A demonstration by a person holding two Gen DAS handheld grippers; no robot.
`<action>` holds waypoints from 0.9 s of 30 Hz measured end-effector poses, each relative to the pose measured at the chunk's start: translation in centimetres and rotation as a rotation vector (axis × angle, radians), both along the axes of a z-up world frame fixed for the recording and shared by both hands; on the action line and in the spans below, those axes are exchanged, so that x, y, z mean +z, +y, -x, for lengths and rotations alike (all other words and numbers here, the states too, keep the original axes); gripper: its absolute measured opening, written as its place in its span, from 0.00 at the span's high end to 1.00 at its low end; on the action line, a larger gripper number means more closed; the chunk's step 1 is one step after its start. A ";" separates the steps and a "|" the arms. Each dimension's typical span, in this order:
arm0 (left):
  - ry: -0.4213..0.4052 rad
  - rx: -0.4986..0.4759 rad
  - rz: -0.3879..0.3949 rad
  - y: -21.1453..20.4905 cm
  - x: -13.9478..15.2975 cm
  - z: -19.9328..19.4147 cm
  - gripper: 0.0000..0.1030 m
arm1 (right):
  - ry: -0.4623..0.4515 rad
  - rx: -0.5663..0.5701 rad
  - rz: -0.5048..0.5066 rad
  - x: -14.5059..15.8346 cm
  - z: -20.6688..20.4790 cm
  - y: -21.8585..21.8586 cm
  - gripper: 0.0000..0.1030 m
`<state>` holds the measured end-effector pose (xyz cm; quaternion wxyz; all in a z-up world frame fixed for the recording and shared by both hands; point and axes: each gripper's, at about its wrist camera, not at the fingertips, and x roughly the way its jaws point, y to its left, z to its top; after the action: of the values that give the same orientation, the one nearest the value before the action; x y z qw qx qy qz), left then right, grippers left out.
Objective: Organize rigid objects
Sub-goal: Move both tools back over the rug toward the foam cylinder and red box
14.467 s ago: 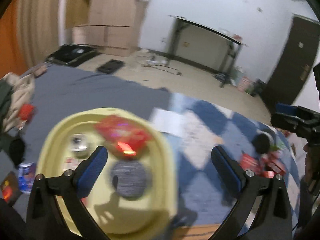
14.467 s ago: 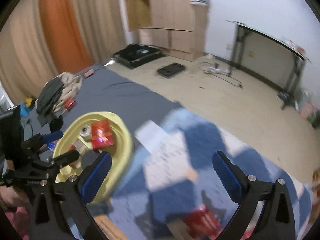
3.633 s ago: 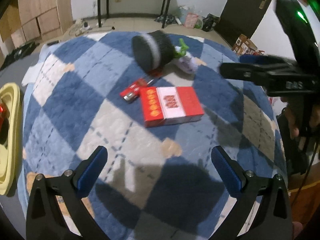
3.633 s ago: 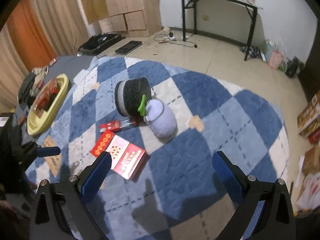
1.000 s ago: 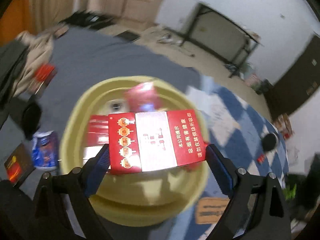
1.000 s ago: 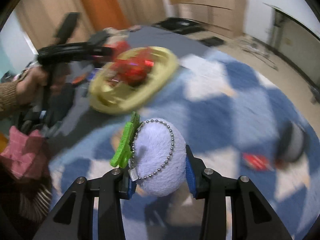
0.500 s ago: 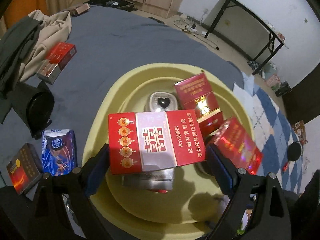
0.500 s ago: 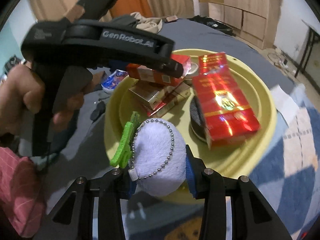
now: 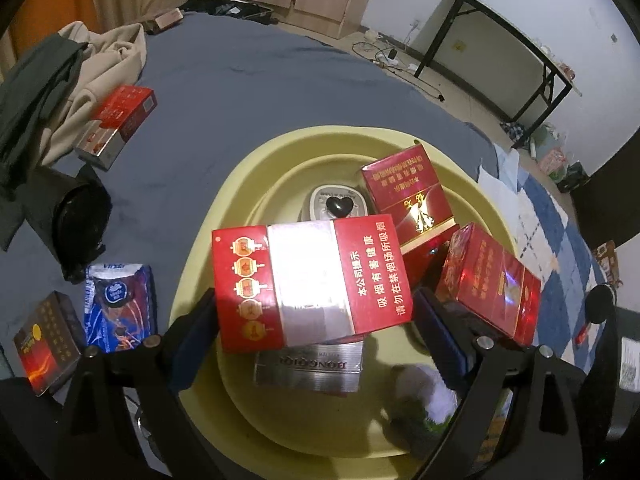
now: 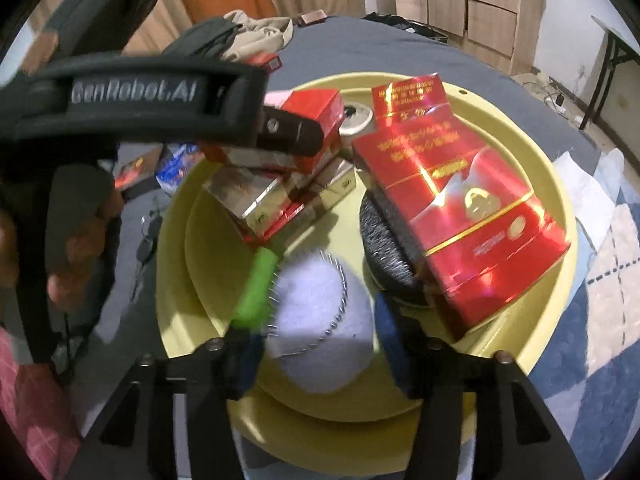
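Note:
My left gripper (image 9: 316,320) is shut on a red-and-white carton (image 9: 308,280), held flat over the yellow basin (image 9: 256,160). In the right wrist view, one of its black fingers (image 10: 296,136) reaches across the same carton (image 10: 316,112). My right gripper (image 10: 318,344) hangs over the basin's (image 10: 552,184) near side. Its jaws are opening, with a fluffy white pompom (image 10: 320,312) blurred between them. The pompom carries a green clip (image 10: 256,288) and a bead chain. It also shows, blurred, in the left wrist view (image 9: 424,392).
The basin holds several red cartons (image 10: 452,208), a silver carton (image 9: 308,364), a heart-topped box (image 9: 338,208) and a dark round pad (image 10: 384,240). A red box (image 9: 116,124), black cylinder (image 9: 80,216), blue packet (image 9: 116,300) and clothes (image 9: 60,72) lie on grey bedding.
The right gripper came from over the rug to over the basin, then its jaws spread and the pompom slipped lower. The left gripper sank a little toward the basin, still holding the carton.

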<state>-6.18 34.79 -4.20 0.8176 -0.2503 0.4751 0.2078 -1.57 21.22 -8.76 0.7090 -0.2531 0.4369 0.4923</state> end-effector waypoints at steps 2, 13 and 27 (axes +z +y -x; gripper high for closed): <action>0.003 0.004 -0.004 -0.2 0.2 -0.1 0.09 | 0.002 0.003 -0.006 -0.2 0.0 -0.2 0.29; -0.164 0.012 -0.139 -2.6 6.1 -0.2 0.00 | 0.006 0.022 -0.111 2.7 1.6 -4.7 0.00; -0.144 -0.425 -0.028 -22.7 8.9 -6.9 0.00 | -0.150 -0.280 -0.048 13.9 -3.0 -29.3 0.00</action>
<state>0.70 12.09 4.67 0.8783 -0.1472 0.4545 0.0190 1.42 -8.03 5.13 0.8072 -0.2087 0.4018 0.3786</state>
